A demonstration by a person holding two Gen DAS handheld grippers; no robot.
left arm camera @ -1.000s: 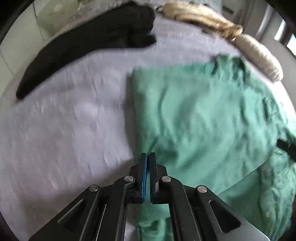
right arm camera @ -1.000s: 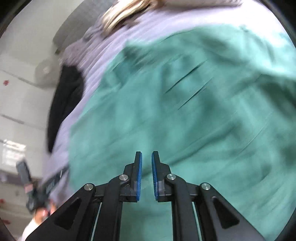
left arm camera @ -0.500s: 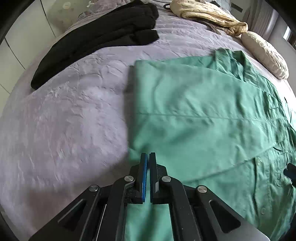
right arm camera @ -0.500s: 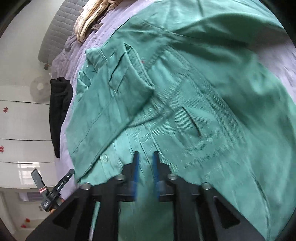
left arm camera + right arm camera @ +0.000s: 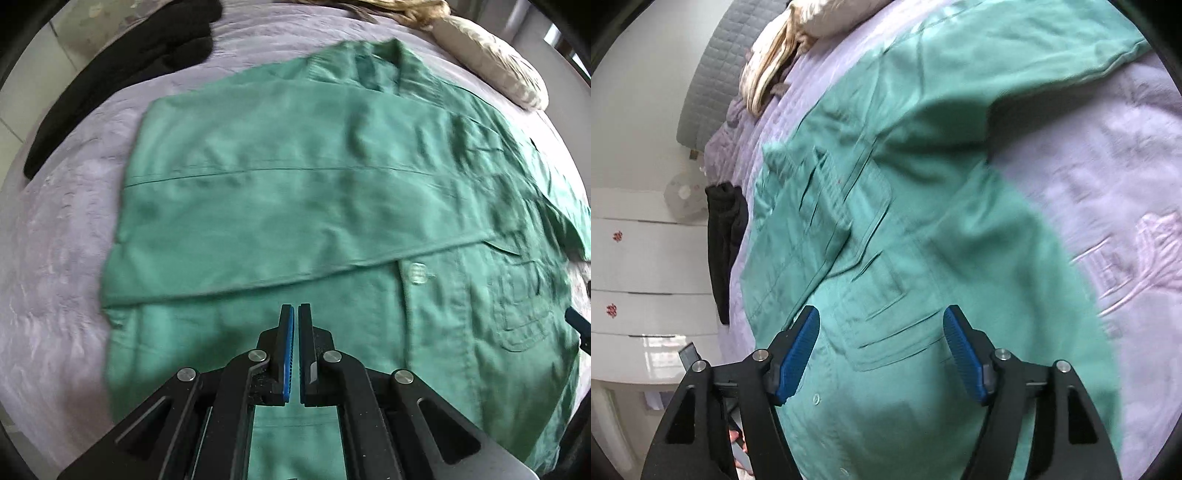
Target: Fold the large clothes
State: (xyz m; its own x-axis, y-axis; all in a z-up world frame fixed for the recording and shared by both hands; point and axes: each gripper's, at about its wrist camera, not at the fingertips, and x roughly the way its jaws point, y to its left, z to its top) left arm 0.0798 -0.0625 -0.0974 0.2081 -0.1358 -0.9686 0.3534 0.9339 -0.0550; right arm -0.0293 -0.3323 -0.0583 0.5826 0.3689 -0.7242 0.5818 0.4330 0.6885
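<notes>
The lilac bedspread (image 5: 55, 258) fills most of what I see, and the green shirt (image 5: 295, 206) lies spread flat across it, collar toward the far end, one side panel folded in over the front. In my right view the same shirt (image 5: 923, 240) runs from below my fingers up to the far edge, a sleeve reaching out to the upper right over bare bedspread (image 5: 1108, 184).

A black garment (image 5: 122, 74) lies along the far left of the bed, apart from the shirt, and a cream pillow (image 5: 491, 70) sits beyond the collar.

My left gripper (image 5: 295, 314) is clenched, pads pressed together with no cloth between them; it hangs over the shirt's lower front, just below the folded panel's edge. A button (image 5: 417, 273) shows to its right.

My right gripper (image 5: 881, 325) has just been opening and now stands spread wide and released, nothing between its fingers; the chest pocket (image 5: 886, 325) lies directly beneath the gap.
</notes>
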